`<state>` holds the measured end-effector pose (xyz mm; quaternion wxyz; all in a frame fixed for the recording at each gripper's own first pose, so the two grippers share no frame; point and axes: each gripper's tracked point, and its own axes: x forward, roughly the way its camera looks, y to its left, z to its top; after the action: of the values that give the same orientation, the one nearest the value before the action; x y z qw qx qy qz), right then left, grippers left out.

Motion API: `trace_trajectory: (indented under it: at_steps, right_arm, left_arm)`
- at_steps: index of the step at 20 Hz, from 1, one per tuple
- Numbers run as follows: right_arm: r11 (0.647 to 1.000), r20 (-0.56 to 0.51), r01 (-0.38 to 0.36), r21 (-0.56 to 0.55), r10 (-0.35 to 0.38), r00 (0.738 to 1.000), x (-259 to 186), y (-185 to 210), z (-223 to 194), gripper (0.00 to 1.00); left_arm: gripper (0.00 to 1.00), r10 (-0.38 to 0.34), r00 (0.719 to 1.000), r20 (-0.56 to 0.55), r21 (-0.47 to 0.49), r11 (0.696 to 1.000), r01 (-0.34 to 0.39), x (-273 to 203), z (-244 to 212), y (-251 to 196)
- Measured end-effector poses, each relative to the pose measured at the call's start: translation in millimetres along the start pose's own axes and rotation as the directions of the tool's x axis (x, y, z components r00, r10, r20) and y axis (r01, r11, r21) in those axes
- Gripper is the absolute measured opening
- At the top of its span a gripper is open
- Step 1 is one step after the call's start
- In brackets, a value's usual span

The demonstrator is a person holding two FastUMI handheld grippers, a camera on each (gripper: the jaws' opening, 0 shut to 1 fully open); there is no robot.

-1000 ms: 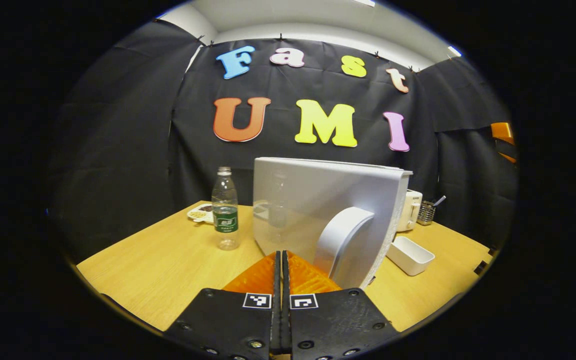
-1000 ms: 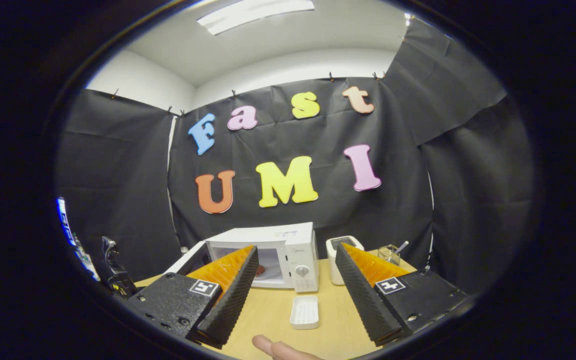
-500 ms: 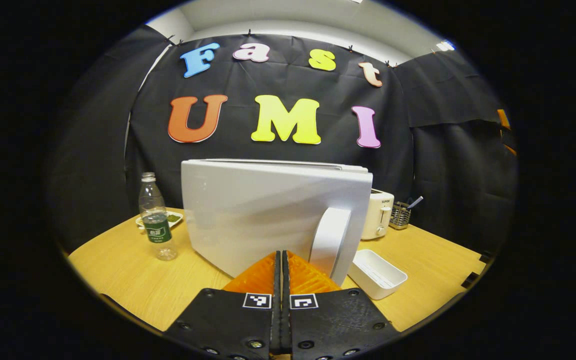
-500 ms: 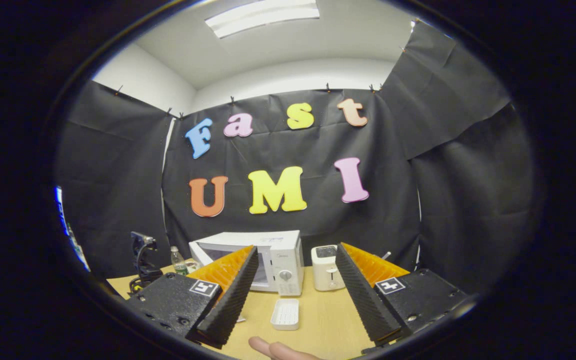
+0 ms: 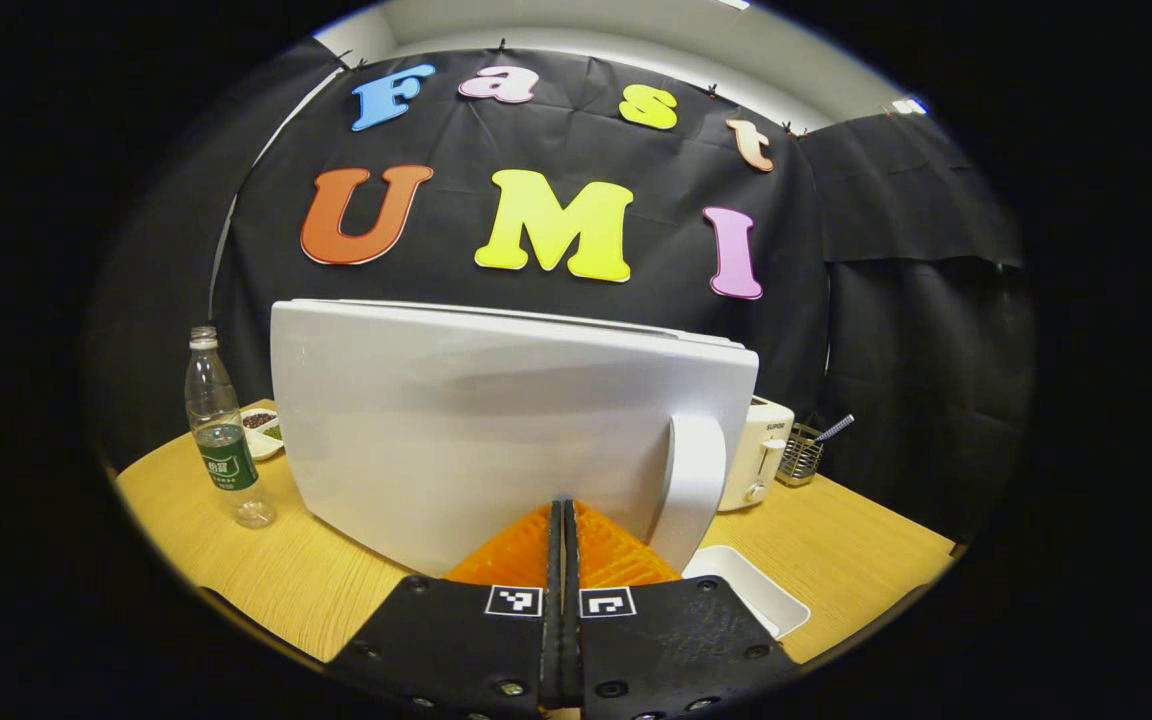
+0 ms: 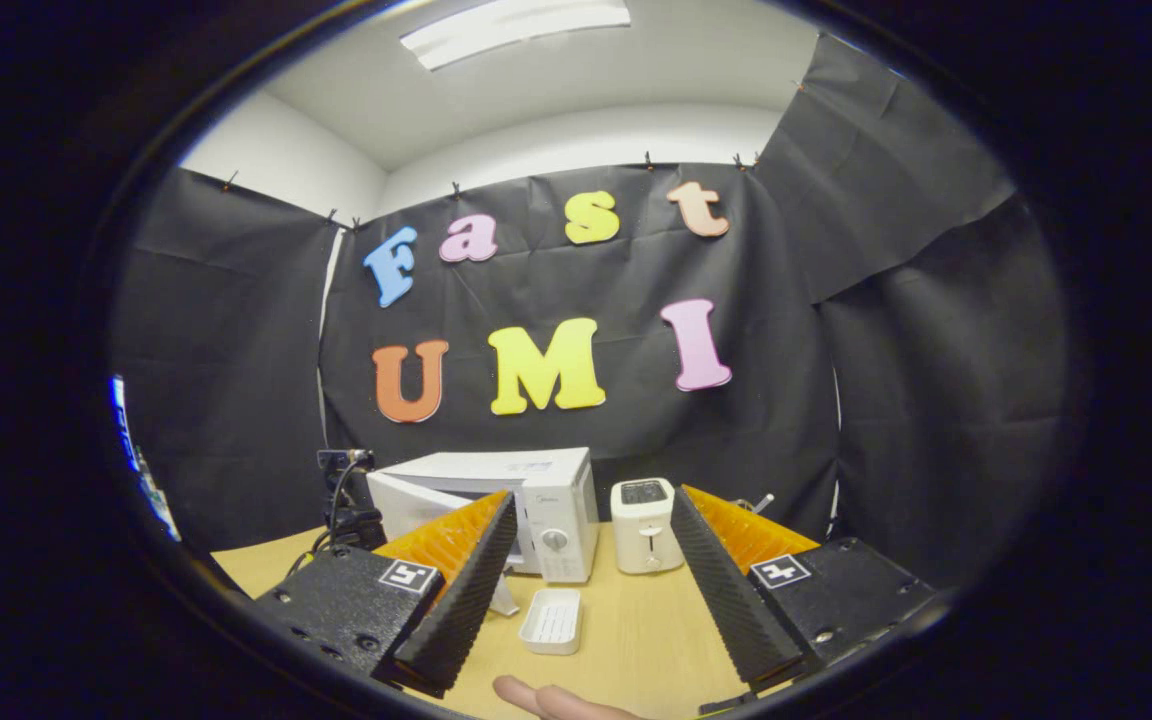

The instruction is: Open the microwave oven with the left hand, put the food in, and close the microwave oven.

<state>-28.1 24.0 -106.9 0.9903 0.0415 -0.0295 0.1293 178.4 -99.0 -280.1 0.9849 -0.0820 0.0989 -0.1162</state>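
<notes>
Since a second ago, the white microwave door (image 5: 496,430) has been swinging round until it is now facing us almost flat across the middle of the left gripper view, and the clear plastic water bottle with the green label (image 5: 221,430) has slid out to the far left of the frame. In the right gripper view, the white box-shaped microwave oven (image 6: 526,500) has drifted from centre toward the lower left, and its door is looking nearly closed, with only a narrow gap showing.

We are holding the left gripper (image 5: 563,520) clenched at the bottom centre of its view, its fingers pressed together with nothing between them, and its tips are lying against or just before the lower edge of the door, beside the curved white door handle (image 5: 691,490); we cannot tell whether they are touching. The shallow white rectangular tray (image 5: 751,590) is sitting on the light wooden table (image 5: 256,570) at lower right, and the small white toaster (image 5: 761,455) and wire utensil holder (image 5: 801,452) are standing behind it.

We are keeping the right gripper (image 6: 591,575) released, its fingers spread wide at the bottom of its view and grasping nothing. A person's fingertip (image 6: 546,698) is showing at the bottom edge.
</notes>
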Motion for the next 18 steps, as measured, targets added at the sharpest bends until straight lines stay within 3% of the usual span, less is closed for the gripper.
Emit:
trace_trajectory:
  at_steps: [8, 18]
  right_arm:
    - [0.999, -0.045, 0.052, -0.005, -0.052, 0.998, 32, -39, -11, 0.99]
    - [0.999, -0.03, 0.046, 0.014, -0.045, 0.999, 66, -61, -22, 0.99]
  left_arm:
    - [0.0, -0.009, 1.0, -0.012, 0.025, 1.0, 0.01, 45, 4, -20]
    - [0.0, -0.005, 1.0, -0.022, 0.005, 1.0, 0.005, 80, 11, -26]
